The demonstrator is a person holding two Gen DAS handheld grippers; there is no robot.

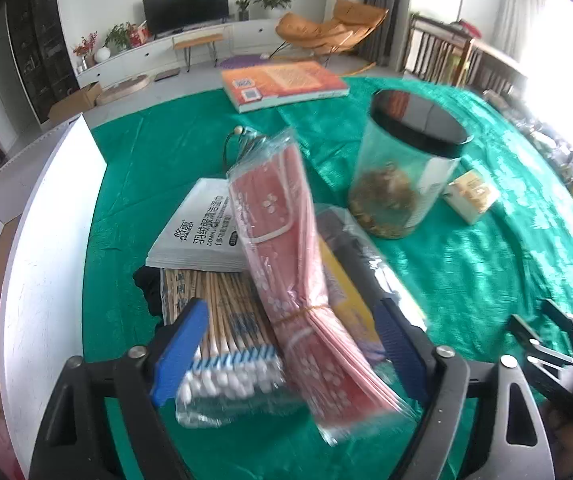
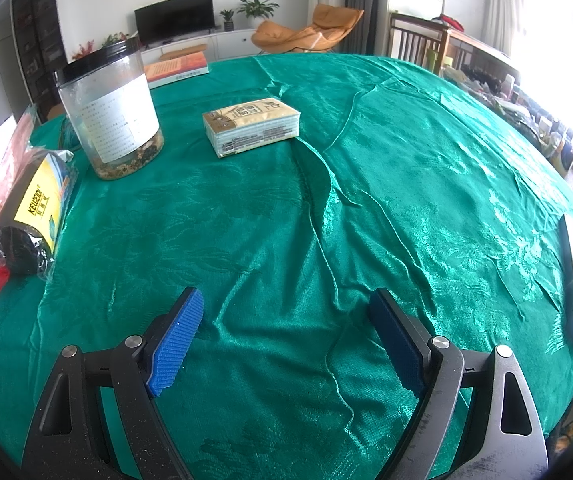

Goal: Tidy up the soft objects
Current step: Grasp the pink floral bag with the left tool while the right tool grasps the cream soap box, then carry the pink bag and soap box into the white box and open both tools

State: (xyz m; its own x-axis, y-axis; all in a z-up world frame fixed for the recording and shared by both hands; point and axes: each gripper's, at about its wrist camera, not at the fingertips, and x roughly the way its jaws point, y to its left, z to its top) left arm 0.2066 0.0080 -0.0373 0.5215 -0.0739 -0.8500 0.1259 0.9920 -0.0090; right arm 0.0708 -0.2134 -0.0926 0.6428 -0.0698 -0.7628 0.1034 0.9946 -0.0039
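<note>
Left wrist view: the left gripper [image 1: 286,344] stands partly open over a pile beside the box [image 1: 46,216]; the pink pack [image 1: 286,248] lies between its pads, grip uncertain. Right wrist view: the right gripper [image 2: 286,344] gapes empty; the tissue pack [image 2: 251,125] waits apart, unsorted.

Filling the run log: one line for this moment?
left gripper: open, around pink mask pack | right gripper: open, empty | tissue pack: untouched

Between the jaws: pink masks [image 1: 306,280] in glossy clear plastic film. Beyond them: glossy woven green tablecloth [image 2: 406,160], clear plastic jar [image 2: 110,120], matt paper label.
</note>
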